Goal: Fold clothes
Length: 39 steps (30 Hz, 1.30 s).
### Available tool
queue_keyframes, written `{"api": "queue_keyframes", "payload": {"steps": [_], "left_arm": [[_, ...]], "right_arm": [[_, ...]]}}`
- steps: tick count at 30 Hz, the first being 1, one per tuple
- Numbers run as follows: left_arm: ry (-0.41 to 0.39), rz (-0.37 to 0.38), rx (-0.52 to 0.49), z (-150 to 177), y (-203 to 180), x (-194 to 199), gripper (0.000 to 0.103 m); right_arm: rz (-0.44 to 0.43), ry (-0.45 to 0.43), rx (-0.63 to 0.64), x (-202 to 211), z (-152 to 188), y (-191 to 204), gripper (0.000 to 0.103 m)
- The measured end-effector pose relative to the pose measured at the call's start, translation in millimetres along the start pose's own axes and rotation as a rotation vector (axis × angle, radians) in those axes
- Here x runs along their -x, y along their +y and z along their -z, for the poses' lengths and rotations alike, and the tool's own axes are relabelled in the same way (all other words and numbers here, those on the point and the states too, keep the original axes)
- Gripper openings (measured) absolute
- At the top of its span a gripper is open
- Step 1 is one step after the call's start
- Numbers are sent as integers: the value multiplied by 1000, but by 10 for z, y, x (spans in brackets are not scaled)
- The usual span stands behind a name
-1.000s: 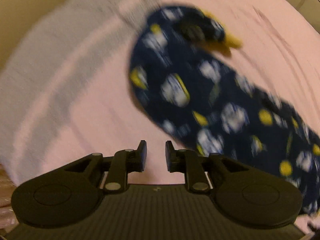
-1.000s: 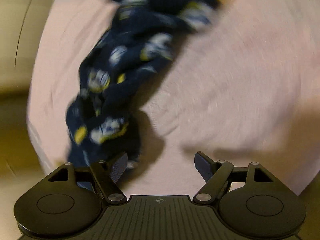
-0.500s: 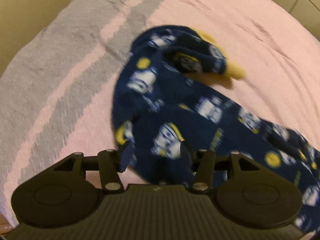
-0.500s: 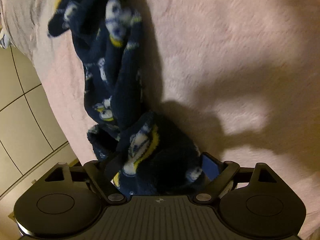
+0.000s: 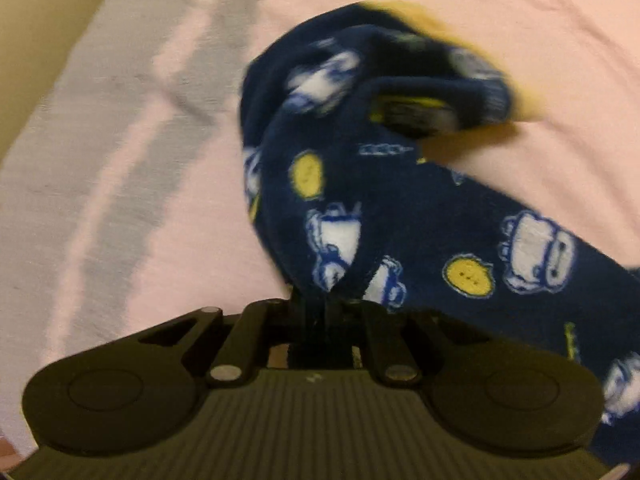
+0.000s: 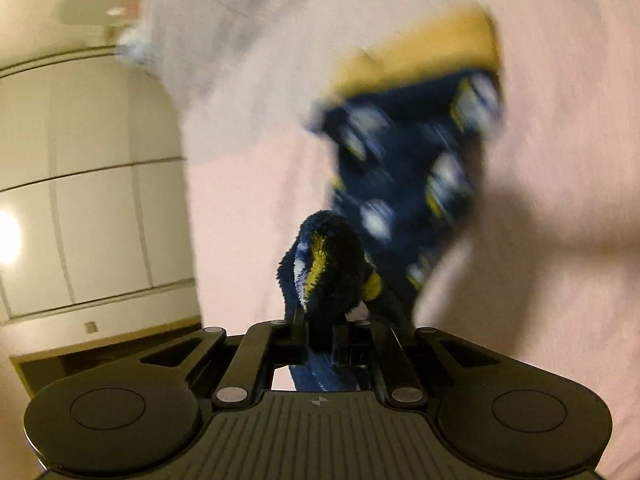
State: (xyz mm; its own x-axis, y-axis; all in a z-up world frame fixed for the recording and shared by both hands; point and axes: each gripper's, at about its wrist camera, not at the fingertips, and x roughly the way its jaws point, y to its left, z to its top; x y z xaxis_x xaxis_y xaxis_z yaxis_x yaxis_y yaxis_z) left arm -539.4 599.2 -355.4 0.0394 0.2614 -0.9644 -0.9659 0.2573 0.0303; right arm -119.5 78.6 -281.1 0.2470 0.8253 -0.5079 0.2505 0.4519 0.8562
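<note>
A navy fleece garment [image 5: 400,208] printed with white figures and yellow dots lies crumpled on a pink blanket [image 5: 140,220], its yellow trim [image 5: 524,104] at the far end. My left gripper [image 5: 320,300] points down, its jaws closing tight on a fold of the near edge. In the right wrist view the same garment [image 6: 404,184] stretches away, blurred, towards its yellow band [image 6: 432,48]. My right gripper [image 6: 320,320] is lifted off the blanket, jaws closing on a bunched tuft [image 6: 324,256] of the fabric that sticks up between them.
The blanket has grey stripes [image 5: 52,120] along its left side in the left wrist view. Beyond the blanket's edge in the right wrist view are pale tiles [image 6: 92,180] and a glare spot at far left.
Both grippers went from open to pinched on the garment. The left slid right onto its near edge; the right rose and tilted up, drawing its end off the blanket.
</note>
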Motion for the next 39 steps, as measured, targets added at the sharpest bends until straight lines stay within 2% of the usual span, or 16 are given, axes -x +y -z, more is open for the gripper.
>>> {"api": "queue_keyframes", "payload": {"steps": [4, 6, 10, 15, 17, 19, 22, 24, 27, 29, 32, 34, 35, 36, 37, 39], "left_arm": [[-72, 212, 60, -138, -126, 462, 7], [-136, 278, 78, -395, -176, 757, 6], [-310, 341, 113, -1027, -164, 1471, 6], [-570, 410, 216, -1525, 154, 2657, 6], [-678, 442, 235, -1525, 302, 3164, 7], [-760, 464, 238, -1382, 388, 3552, 7], [-862, 489, 229, -1030, 455, 4001, 7], [-865, 503, 210, -688, 424, 4067, 7], [-792, 462, 159, -38, 192, 3870, 8], [-672, 426, 133, 529, 0, 3506, 10], [-379, 334, 145, 1362, -204, 2715, 16], [-168, 254, 163, 1927, -354, 2192, 15], [-73, 194, 165, 2173, -428, 1967, 11], [18, 132, 163, 2411, -499, 1749, 9], [74, 87, 153, 2579, -565, 1614, 9], [107, 40, 139, 2793, -679, 1539, 9]], "right_arm": [[-87, -100, 170, 263, -278, 773, 8], [-105, -112, 247, 139, -413, 1295, 8], [-207, -128, 431, -183, -504, 2499, 8], [-486, -127, 620, -163, -241, 4077, 8], [-587, -133, 691, -2, -113, 4533, 8], [-666, -141, 723, 195, -86, 4799, 8], [-729, -150, 729, 487, -222, 4829, 8], [-715, -151, 721, 616, -410, 4595, 8], [-627, -119, 688, 760, -816, 3972, 8], [-476, -92, 662, 897, -1144, 3284, 8], [-159, -59, 566, 1027, -1670, 2096, 8], [138, -43, 438, 1043, -2044, 1265, 9], [315, -32, 369, 1050, -2205, 867, 10], [447, -32, 312, 1102, -2346, 511, 12], [558, -37, 260, 1176, -2478, 173, 12], [644, -56, 234, 1333, -2677, -157, 12]]}}
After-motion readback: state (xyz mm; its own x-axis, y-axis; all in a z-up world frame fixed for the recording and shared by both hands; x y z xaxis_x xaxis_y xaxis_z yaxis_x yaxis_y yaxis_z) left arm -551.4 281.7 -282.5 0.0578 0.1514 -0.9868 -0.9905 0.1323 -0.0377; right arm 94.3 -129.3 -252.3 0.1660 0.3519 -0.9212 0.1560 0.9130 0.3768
